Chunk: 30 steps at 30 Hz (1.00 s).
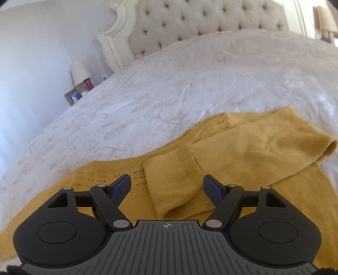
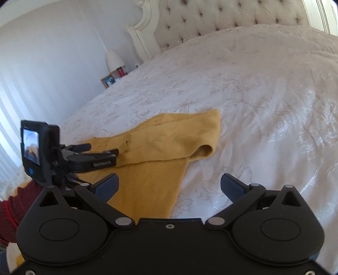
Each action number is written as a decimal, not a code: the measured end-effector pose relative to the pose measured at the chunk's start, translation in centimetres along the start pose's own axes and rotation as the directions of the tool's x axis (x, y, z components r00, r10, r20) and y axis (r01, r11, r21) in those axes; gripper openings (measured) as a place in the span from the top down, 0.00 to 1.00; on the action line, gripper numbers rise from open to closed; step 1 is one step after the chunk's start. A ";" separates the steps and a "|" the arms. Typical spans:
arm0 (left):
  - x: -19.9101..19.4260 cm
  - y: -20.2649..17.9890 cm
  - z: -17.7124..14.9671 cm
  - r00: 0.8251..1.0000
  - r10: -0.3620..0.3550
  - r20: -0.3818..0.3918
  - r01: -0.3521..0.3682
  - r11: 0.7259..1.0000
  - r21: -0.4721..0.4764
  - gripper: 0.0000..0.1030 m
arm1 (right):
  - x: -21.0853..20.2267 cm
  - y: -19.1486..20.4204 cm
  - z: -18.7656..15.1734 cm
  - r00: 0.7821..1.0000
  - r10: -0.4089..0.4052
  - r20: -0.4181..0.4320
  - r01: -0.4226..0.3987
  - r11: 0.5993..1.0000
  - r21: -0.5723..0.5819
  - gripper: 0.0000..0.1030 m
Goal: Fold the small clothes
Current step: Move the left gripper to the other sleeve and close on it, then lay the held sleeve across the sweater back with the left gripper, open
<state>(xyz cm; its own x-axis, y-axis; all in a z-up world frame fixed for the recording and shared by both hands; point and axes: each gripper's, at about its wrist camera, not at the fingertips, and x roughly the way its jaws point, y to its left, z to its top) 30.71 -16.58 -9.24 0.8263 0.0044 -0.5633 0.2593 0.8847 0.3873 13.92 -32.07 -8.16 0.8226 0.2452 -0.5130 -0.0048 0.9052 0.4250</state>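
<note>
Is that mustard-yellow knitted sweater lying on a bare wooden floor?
No. The mustard-yellow knitted sweater lies spread on a white floral-patterned bedspread in front of a tufted headboard.

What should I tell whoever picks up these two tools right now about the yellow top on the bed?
Left tool: open, nothing between its fingers, over the yellow top.
Right tool: open, empty, over the top's right edge and the bedspread.
Top lies flat on the bedspread, neckline away from you.
Done: both sleeves look folded in across the body; one cuff lies near the left tool, the other sleeve's fold sticks out at the right edge.
Left: probably tuck that fold in, fold the body, smooth it.
</note>
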 end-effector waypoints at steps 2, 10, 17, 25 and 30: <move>0.7 -0.5 0.0 1.000 0.011 -0.021 -0.011 0.999 0.037 0.27 | 0.0 -0.2 0.1 1.000 0.005 0.002 -0.005 1.000 0.013 0.01; 0.3 -2.1 -1.6 1.000 0.010 0.026 -0.013 0.993 0.114 0.27 | 0.1 -1.3 0.1 1.000 0.015 -0.007 -0.014 0.997 0.076 0.01; 1.4 -1.3 -1.3 0.999 0.044 0.022 -0.046 0.993 0.111 0.27 | 0.4 -1.0 -0.2 1.000 0.019 -0.014 -0.018 0.997 0.070 0.01; 2.6 2.3 -0.9 0.992 -0.123 -0.014 0.121 0.990 -0.069 0.94 | 0.8 -0.9 -0.7 0.999 0.033 -0.032 -0.031 0.997 0.069 0.01; 1.2 6.6 -0.3 0.995 -0.096 0.032 0.100 0.980 -0.171 0.94 | 0.8 -0.9 -0.8 0.999 0.037 -0.034 -0.035 0.997 0.073 0.01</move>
<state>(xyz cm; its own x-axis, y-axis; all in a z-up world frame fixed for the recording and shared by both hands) 33.30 -10.62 -7.56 0.8133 -0.0956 -0.5740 0.2513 0.9474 0.1983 14.15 -32.40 -9.52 0.8023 0.2905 -0.5215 0.0083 0.8682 0.4962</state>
